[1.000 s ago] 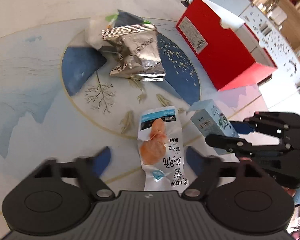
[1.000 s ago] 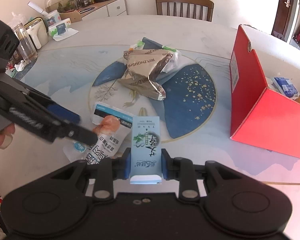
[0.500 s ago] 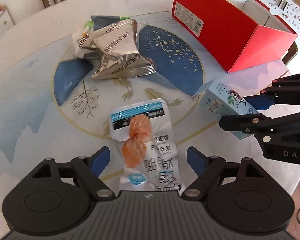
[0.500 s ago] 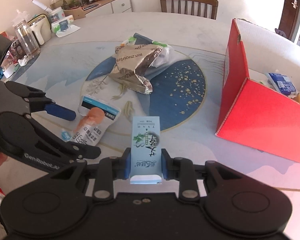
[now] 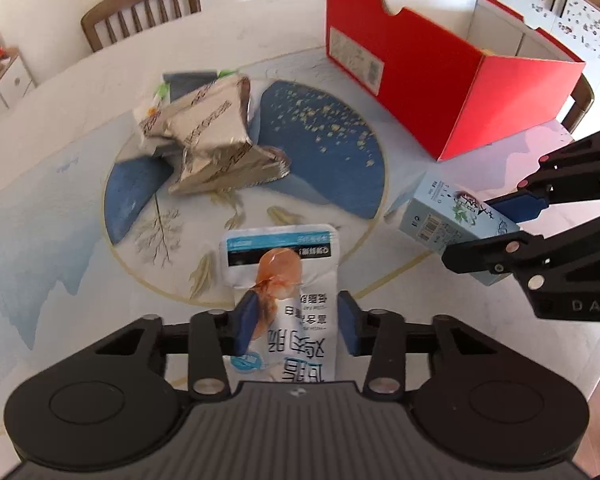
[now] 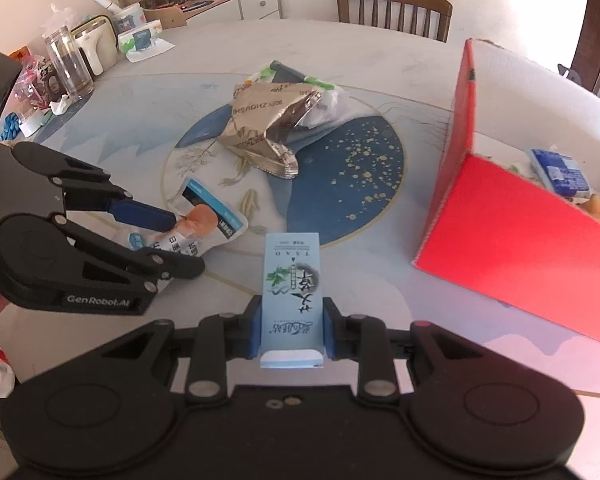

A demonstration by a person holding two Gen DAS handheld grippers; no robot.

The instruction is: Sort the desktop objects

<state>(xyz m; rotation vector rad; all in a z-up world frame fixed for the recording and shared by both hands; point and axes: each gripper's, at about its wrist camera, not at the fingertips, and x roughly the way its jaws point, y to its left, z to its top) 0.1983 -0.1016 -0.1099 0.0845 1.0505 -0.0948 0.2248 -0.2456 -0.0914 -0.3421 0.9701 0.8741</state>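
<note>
The light blue tea box [image 6: 292, 280] is clamped between the two blue pads of the right gripper [image 6: 291, 334], above the counter [image 6: 380, 64] and near the red box [image 6: 520, 232], on its open corner side. In the left wrist view the same tea box [image 5: 452, 220] hangs tilted, with its barcode side turned toward the red box [image 5: 460, 92].

The white snack pouch [image 5: 284, 280], with an orange piece showing through its window, lies between the pads of the left gripper [image 5: 294, 322]. The pads sit close on both sides of the pouch, but I cannot tell if they press it. In the right wrist view this pouch [image 6: 204, 228] is farther from the red box than the tea box is, with the left gripper [image 6: 168, 240] around its lower end.

Beyond the pouch, a crumpled silver foil bag [image 5: 216, 148] lies on the blue round pattern of the counter, well apart from the red box. A white and green packet [image 6: 300, 76] lies partly under the foil bag.

The counter is round and pale, with painted mountains, plants and a gold ring. The red box stands open and holds a blue packet [image 6: 560, 172] and some yellowish thing beside it, too hidden to name.

On the side of the counter far from the red box stand a glass jar [image 6: 70, 64], a white container [image 6: 100, 44] and some tissue packs. Behind the counter is a wooden chair [image 6: 396, 8] and a white cabinet [image 6: 236, 4] with snacks on top.
</note>
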